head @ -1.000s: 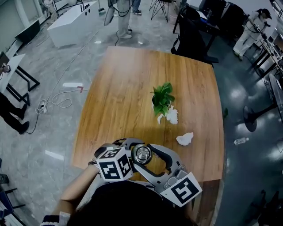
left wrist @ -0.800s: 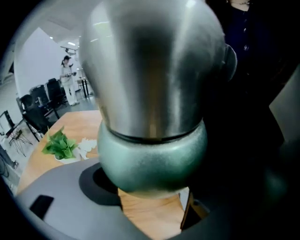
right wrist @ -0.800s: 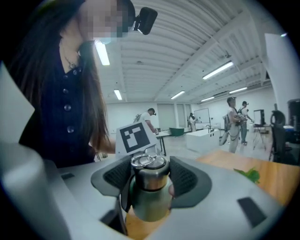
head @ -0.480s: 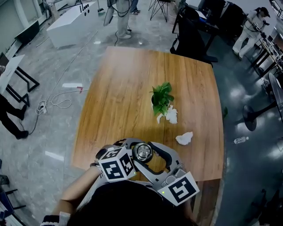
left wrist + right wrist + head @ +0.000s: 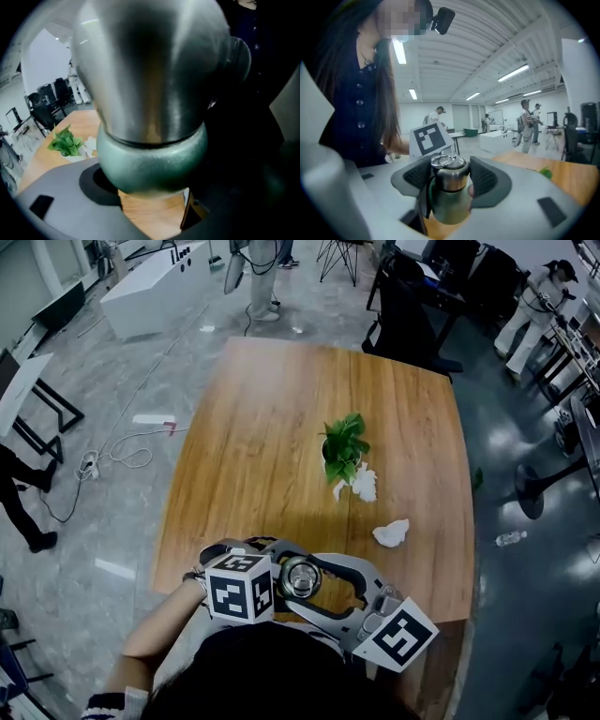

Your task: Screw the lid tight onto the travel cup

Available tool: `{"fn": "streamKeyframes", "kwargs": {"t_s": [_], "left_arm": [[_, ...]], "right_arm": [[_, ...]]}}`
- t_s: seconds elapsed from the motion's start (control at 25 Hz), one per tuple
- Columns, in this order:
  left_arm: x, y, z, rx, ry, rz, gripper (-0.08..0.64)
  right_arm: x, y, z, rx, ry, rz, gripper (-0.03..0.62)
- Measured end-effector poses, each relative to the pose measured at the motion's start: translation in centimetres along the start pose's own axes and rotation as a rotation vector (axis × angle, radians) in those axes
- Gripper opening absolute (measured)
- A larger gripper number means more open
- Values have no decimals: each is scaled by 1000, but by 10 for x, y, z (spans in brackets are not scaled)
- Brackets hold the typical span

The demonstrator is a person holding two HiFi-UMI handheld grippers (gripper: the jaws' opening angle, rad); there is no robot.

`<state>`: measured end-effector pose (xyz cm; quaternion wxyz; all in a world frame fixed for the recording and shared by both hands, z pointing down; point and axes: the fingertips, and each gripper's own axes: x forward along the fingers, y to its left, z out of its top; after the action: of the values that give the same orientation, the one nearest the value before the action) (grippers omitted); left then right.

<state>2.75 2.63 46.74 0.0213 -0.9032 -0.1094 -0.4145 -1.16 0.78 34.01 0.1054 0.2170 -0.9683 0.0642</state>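
The travel cup has a green body (image 5: 449, 206) and a steel lid (image 5: 448, 174) with a ring on top. It is held above the near edge of the wooden table (image 5: 272, 427). In the head view I see the lid (image 5: 300, 577) from above. My right gripper (image 5: 448, 176) is shut on the lid, one ribbed pad against each side. My left gripper (image 5: 152, 164) is shut on the green body (image 5: 150, 159), which fills its view. In the head view, the left gripper (image 5: 281, 585) comes in from the left and the right gripper (image 5: 309, 585) from the lower right.
A small potted plant (image 5: 343, 450) stands mid-table, with crumpled white paper (image 5: 364, 485) beside it and another wad (image 5: 392, 534) nearer me. People stand on the floor beyond the table. A dark chair (image 5: 408, 306) sits at the far edge.
Both grippers have turned slightly about the cup. The left marker cube swung round and shifted a little left. The right cube moved down and right. The cup stayed near the table's front edge.
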Motion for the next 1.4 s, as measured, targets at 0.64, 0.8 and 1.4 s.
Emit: {"fn": "streamKeyframes", "kwargs": {"t_s": [0.64,0.8,1.4], "left_arm": [[-6,-3,3,37,-10,-47,396],[-3,29,7,-138,-43,128,397],[1,12,7,-97,-72,44,397]], "right_arm": [[-2,2,7,14,-24,58,264],[6,-25,8,-14,-27,-187,265],[16,-16,-2,-52,23,-152,273]]}}
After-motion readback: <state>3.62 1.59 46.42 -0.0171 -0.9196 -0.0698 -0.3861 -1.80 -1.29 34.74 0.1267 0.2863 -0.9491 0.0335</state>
